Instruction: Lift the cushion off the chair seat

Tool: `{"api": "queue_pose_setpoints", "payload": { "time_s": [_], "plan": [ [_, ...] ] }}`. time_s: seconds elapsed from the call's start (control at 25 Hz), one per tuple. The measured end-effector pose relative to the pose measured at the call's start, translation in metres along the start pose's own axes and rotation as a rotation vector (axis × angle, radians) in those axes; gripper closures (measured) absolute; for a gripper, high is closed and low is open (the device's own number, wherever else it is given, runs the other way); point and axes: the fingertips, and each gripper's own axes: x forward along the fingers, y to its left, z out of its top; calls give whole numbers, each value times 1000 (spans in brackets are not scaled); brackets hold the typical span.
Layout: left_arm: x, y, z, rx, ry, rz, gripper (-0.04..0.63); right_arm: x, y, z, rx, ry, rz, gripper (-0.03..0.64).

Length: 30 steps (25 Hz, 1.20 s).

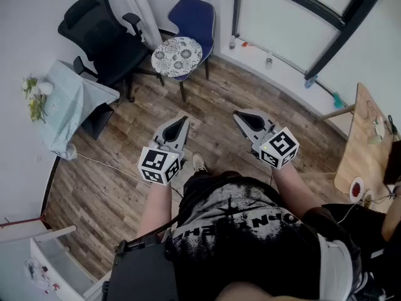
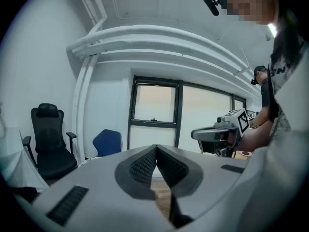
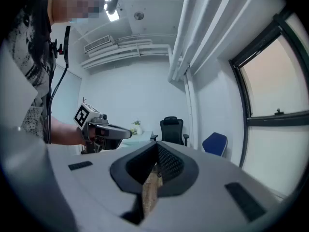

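In the head view the approach is judged to be the step in hand: nothing is grasped yet. The cushion [image 1: 177,56], round and patterned, is seen lying on the seat of the blue chair [image 1: 199,14] in the upper middle of the frame, well apart from both tongs. The left tongs [image 1: 180,121] and the right tongs [image 1: 241,116] are held over the wooden floor [image 1: 113,168] near the centre, both clenched and empty. For the next move, the tongs must be brought up to the chair and opened, an edge of the cushion must be gripped, and it must then be raised straight off the seat. A black office chair [image 1: 103,39] stands just beside the blue chair on its left, and it is judged the nearest hindrance. A cloth-covered worktop [image 1: 69,105] with flowers [image 1: 34,96] is found at the left edge, a wooden worktop [image 1: 366,143] at the right edge, and a thin cable [image 1: 106,167] lies on the floor.

In the left gripper view the jaws are seen pressed together with nothing between them. The blue chair is shown at lower left — the cushion can hardly be made out there.

In the right gripper view the jaws are likewise shut on nothing. The blue chair is seen right of centre, the black one at the centre.
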Motion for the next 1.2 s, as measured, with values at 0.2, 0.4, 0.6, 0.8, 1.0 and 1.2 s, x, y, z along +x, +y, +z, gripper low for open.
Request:
{"api": "queue_pose_setpoints", "payload": {
  "time_s": [0.2, 0.4, 0.6, 0.8, 1.0, 1.2],
  "plan": [
    [5, -3, -2, 2, 8, -3, 581, -1, 1, 5, -1, -7, 12, 600],
    [6, -8, -2, 8, 16, 2, 581, -5, 1, 6, 2, -17, 15, 600],
    [2, -11, -3, -4, 20, 9, 581, -8, 5, 9, 0, -28, 27, 600],
    [2, -7, -6, -55, 13, -5, 581, 0, 4, 5, 10, -25, 27, 600],
    [7, 15, -4, -102, 3, -19, 581, 17, -4, 4, 20, -27, 10, 600],
    [20, 49, -1, -143, -6, -33, 581, 44, -21, 1, 26, -15, -18, 600]
  ]
}}
